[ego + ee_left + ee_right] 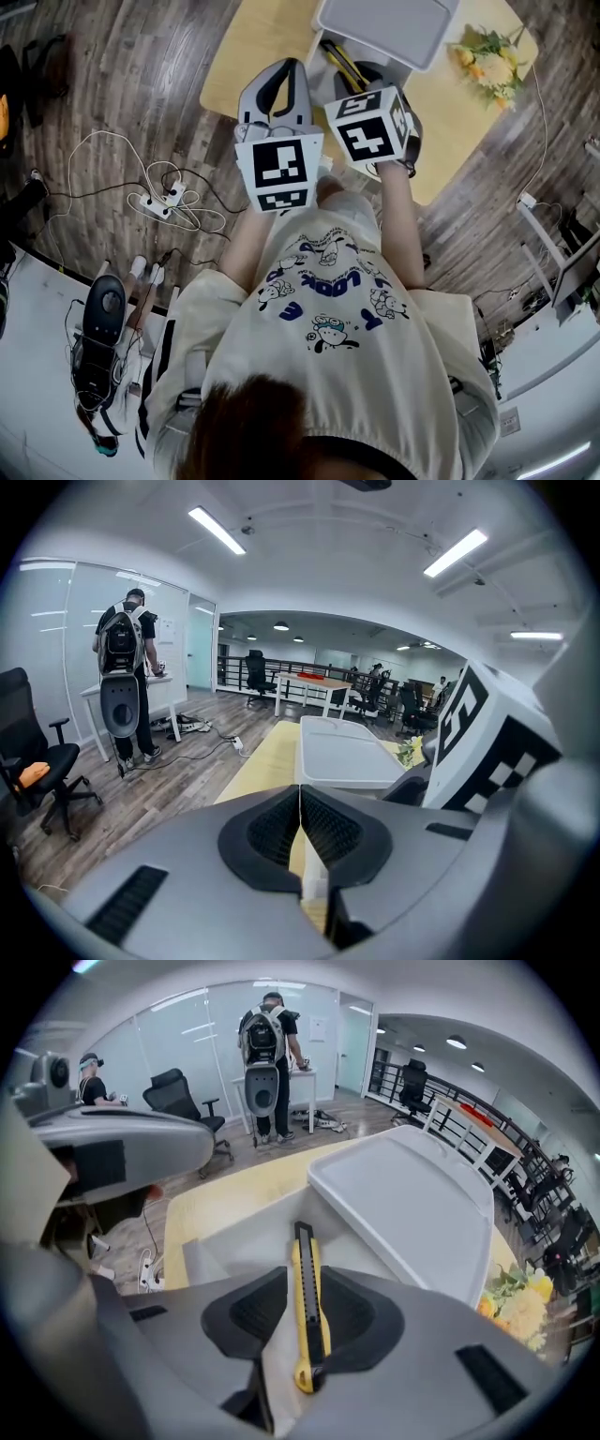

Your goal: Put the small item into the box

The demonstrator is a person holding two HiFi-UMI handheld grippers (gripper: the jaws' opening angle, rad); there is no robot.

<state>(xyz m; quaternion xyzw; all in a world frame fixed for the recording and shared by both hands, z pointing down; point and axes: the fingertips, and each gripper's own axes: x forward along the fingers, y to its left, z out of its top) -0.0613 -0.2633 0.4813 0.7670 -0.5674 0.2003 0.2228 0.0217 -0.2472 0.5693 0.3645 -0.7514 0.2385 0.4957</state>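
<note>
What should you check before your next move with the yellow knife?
1. Is the lid of the box open: ok.
2. Is the yellow knife inside the box's opening: ok.
3. Are the jaws of the right gripper apart and not squeezing the knife: ok.
4. Is the knife lying on the box floor: cannot tell.
5. Is the left gripper shut, empty and beside the box: ok.

Your left gripper (301, 803) has its fingers (336, 832) pressed together, with nothing between them. Past them a white box (342, 754) sits on the yellow tabletop (261, 769). A marker cube (492, 733) stands close at right.
</note>
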